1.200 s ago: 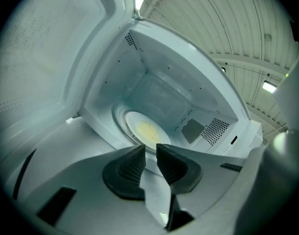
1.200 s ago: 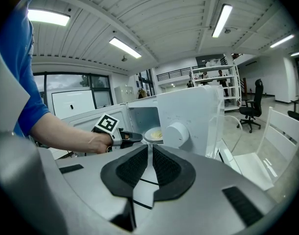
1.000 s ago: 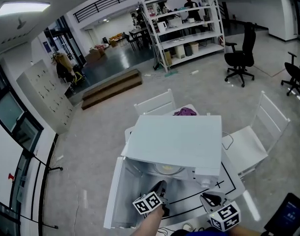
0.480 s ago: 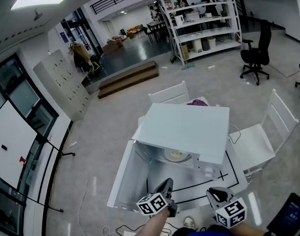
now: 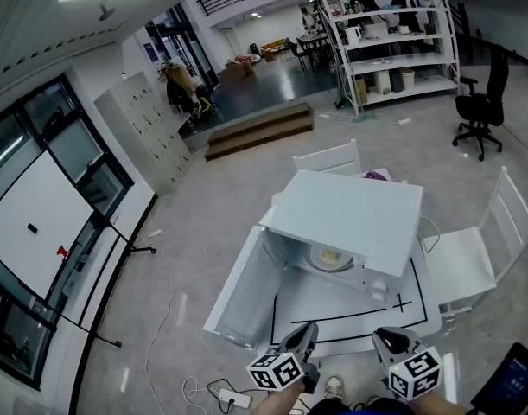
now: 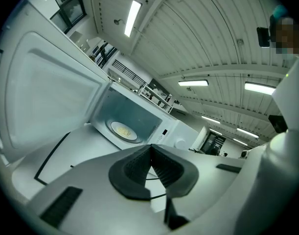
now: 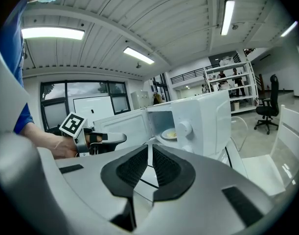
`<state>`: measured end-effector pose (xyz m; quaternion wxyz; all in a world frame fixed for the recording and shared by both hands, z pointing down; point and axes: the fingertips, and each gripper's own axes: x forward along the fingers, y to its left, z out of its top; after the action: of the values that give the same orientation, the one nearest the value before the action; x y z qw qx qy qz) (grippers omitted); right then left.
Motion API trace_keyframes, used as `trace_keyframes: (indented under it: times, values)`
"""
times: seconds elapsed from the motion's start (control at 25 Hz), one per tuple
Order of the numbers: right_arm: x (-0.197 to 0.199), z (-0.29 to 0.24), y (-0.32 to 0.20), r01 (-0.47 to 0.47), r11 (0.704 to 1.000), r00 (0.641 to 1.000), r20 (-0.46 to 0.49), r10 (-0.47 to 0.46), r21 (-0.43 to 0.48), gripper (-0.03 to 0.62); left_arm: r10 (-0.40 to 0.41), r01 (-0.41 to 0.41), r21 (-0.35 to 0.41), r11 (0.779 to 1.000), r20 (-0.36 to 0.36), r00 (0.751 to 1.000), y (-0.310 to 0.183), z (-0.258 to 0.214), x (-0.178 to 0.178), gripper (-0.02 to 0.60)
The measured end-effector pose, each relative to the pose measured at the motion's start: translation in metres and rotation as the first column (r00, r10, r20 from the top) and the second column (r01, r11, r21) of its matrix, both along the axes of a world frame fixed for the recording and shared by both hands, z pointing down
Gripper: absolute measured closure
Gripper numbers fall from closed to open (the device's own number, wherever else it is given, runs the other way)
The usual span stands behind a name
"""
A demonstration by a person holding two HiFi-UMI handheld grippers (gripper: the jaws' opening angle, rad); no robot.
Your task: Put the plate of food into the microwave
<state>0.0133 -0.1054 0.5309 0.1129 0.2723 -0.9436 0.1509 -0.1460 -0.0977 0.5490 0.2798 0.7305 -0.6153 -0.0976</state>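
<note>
The microwave (image 5: 354,214) stands on the white counter (image 5: 333,308) with its door (image 5: 244,299) swung wide to the left. The plate of food (image 5: 331,256) sits inside on the floor of the cavity, well apart from both tools. At the near edge of the counter the person holds the left hand-held gripper (image 5: 305,335) low in front of the open cavity. Its ribbed pads meet at the tips with nothing between them. The right hand-held gripper (image 5: 387,339) hangs beside it, nearer the microwave's control-panel side. Its pads stand just slightly apart, with a thin slit between them that is empty. A white chair (image 5: 471,262) stands to the right of the counter, and another is at the far side.
</note>
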Motion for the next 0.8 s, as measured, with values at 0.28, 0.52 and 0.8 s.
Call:
trace_keyframes:
  times: [0.28,0.52,0.8]
  values:
    - [0.006,-0.005,0.006,0.022,1.000,0.999,0.028,-0.022,0.006,0.592,-0.018,0.018,0.037,0.999,0.021,1.000,0.038,-0.014,0.017,0.575]
    - [0.006,-0.010,0.006,0.002,1.000,0.999,0.051,-0.003,0.009,0.592,-0.003,0.001,0.041,0.999,0.032,0.999,0.052,-0.017,0.021,0.575]
    - [-0.006,-0.014,0.016,-0.025,1.000,0.998,0.057,0.025,0.009,0.592,0.033,-0.035,0.051,0.998,0.039,0.999,0.061,-0.022,0.015,0.575]
